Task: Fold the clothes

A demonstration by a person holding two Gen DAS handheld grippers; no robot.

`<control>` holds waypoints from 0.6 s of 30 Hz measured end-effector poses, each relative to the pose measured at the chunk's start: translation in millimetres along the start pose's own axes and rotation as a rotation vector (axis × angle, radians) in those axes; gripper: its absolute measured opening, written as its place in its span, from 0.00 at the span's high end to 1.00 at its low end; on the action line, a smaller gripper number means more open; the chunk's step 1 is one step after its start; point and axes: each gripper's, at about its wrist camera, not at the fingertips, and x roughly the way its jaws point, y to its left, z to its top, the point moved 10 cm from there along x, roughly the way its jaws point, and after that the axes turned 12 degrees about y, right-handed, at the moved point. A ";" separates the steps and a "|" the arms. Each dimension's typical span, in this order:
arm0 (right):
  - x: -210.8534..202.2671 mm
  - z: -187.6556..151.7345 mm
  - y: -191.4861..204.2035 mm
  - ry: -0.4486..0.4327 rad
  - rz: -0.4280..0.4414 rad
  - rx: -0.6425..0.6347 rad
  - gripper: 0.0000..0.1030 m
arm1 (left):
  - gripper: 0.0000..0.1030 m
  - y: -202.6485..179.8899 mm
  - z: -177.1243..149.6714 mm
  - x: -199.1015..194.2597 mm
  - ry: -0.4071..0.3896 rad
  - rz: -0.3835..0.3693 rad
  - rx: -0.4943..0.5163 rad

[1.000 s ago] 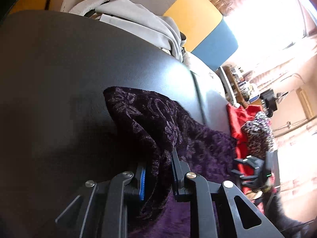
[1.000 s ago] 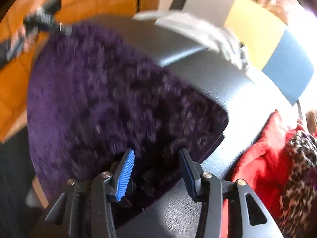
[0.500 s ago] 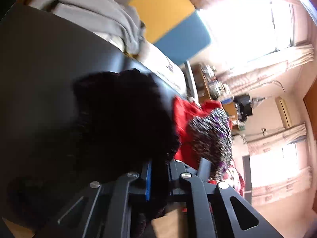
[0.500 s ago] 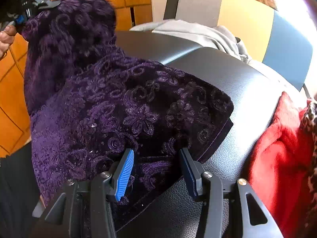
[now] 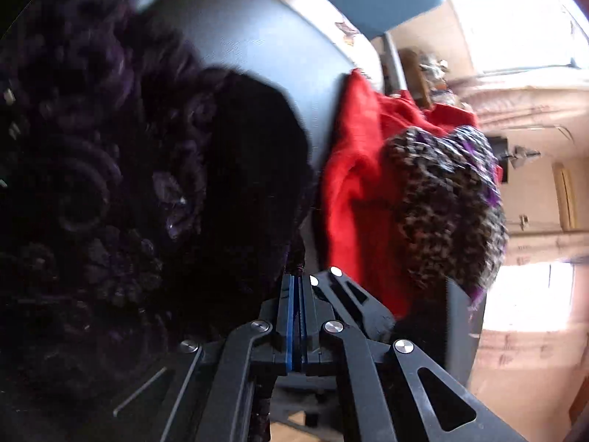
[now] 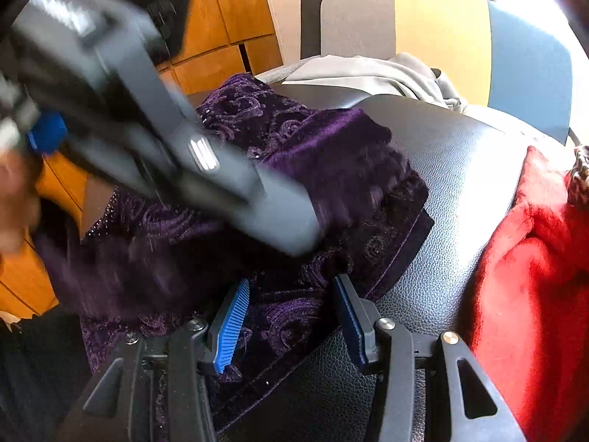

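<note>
Purple velvet garment lay folded over on black leather seat, beside red cloth. Left gripper pressed together, pinching garment edge. Right gripper spread, straddling garment hem, pads not pressing. Grey clothing behind.

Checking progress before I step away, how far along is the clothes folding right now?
Early. Done: nothing looks finished; a grey garment lies loosely on the far side. In hand: the purple velvet garment is mid-fold on the black surface, the left tool shut with its edge apparently pinched, the right tool open over it. Left: the red garment and the patterned one sit unfolded.
</note>
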 end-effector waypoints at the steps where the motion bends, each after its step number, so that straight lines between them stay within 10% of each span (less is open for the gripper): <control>1: -0.4 -0.4 -0.9 -0.002 0.002 0.001 0.52 | 0.98 -1.5 -0.8 3.9 0.009 0.006 -0.006; 9: -11.5 -8.3 -6.7 0.002 -0.029 0.003 0.50 | 0.57 -35.1 -23.2 -28.3 0.048 -0.063 0.058; 11: -19.4 -21.0 -5.9 0.034 -0.075 -0.004 0.50 | 0.39 -35.7 -24.6 -66.7 -0.027 -0.068 0.115; 18: -87.6 -45.3 30.0 0.026 -0.038 -0.022 0.50 | 0.32 70.8 -33.1 -191.6 -0.328 0.104 0.121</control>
